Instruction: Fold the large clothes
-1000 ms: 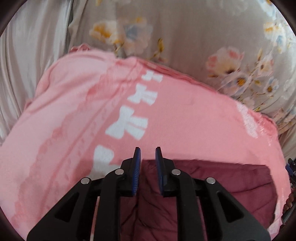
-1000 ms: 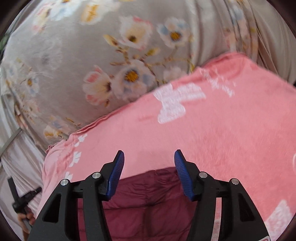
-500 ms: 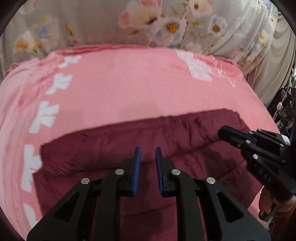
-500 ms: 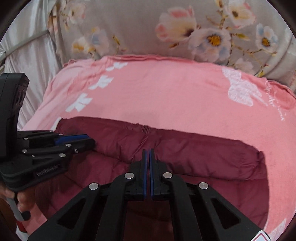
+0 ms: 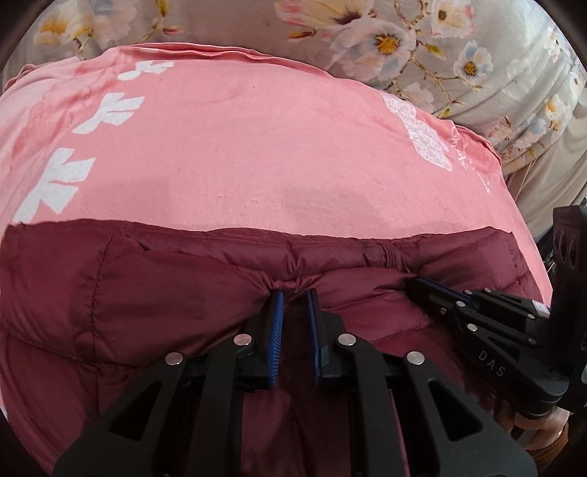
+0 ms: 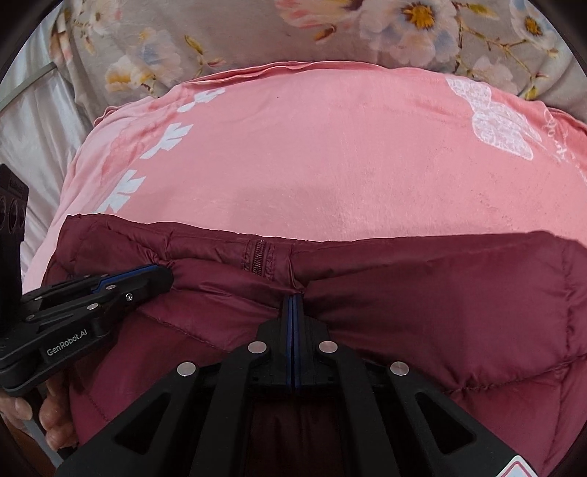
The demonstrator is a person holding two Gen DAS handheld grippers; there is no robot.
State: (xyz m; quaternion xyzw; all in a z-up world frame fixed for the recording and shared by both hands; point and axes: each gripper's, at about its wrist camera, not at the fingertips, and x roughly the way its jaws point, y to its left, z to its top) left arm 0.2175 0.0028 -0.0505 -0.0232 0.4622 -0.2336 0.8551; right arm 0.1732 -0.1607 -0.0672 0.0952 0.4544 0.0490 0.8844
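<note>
— Moved in since half a second ago, both now biting the folded edge of maroon jacket (image 5: 176, 290), spread on pink blanket (image 5: 256, 154).
— Left gripper (image 5: 295, 293)?
— Narrowly parted, bunched fabric between blue pads.
— Right gripper (image 6: 293, 297)?
— Pressed fully together, pinching fabric beside zipper (image 6: 258, 257).
— Behind?
— Floral sheet (image 6: 256, 33).

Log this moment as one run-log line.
left gripper: pinching maroon jacket | right gripper: shut on jacket fold | surface: pink blanket
</note>
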